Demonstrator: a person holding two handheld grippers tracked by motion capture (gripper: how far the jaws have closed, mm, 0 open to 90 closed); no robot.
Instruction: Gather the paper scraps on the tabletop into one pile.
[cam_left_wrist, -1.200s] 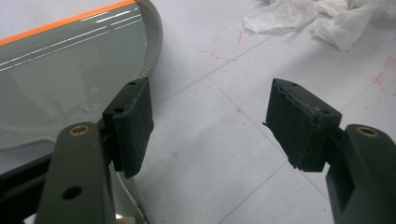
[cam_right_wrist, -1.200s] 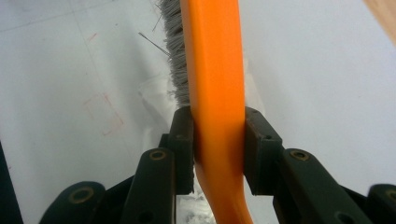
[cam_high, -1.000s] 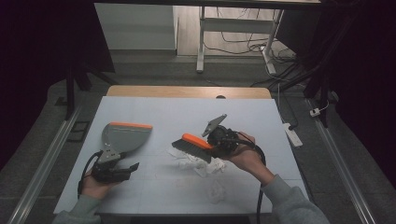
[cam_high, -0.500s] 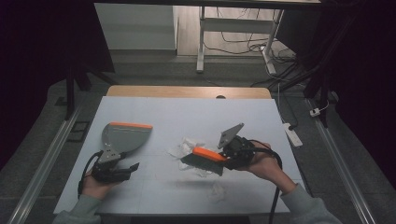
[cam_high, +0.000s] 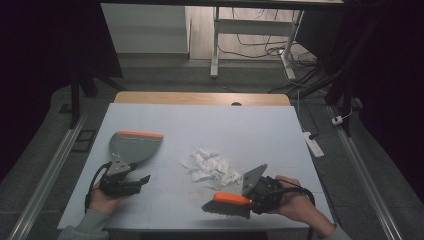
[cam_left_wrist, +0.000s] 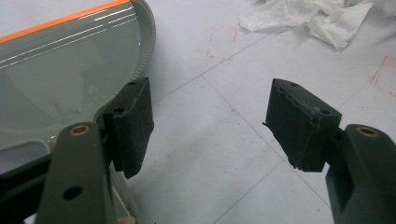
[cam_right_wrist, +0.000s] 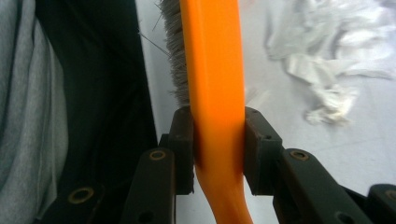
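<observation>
A heap of torn white paper scraps (cam_high: 210, 167) lies in the middle of the white table (cam_high: 240, 125). My right gripper (cam_high: 247, 197) is shut on an orange-handled brush (cam_high: 227, 202) with grey bristles, held low near the front edge, just in front and right of the scraps. In the right gripper view the orange handle (cam_right_wrist: 217, 93) is clamped between both pads. A grey dustpan (cam_high: 131, 145) with an orange lip lies at the left. My left gripper (cam_high: 142, 181) sits open just behind the dustpan's handle, nothing between its jaws; the pan (cam_left_wrist: 51, 79) shows beside its left pad (cam_left_wrist: 133, 123).
The table's front edge runs close under both hands. Paper scraps (cam_left_wrist: 322, 16) lie beyond the left gripper's jaws. A grey sleeve (cam_right_wrist: 18, 121) shows beside the brush. A desk frame and cables stand on the floor beyond the table's far end.
My right gripper has carried the brush from the table's middle toward the front edge and to the right, past the paper scraps. The left gripper and the dustpan have stayed put.
</observation>
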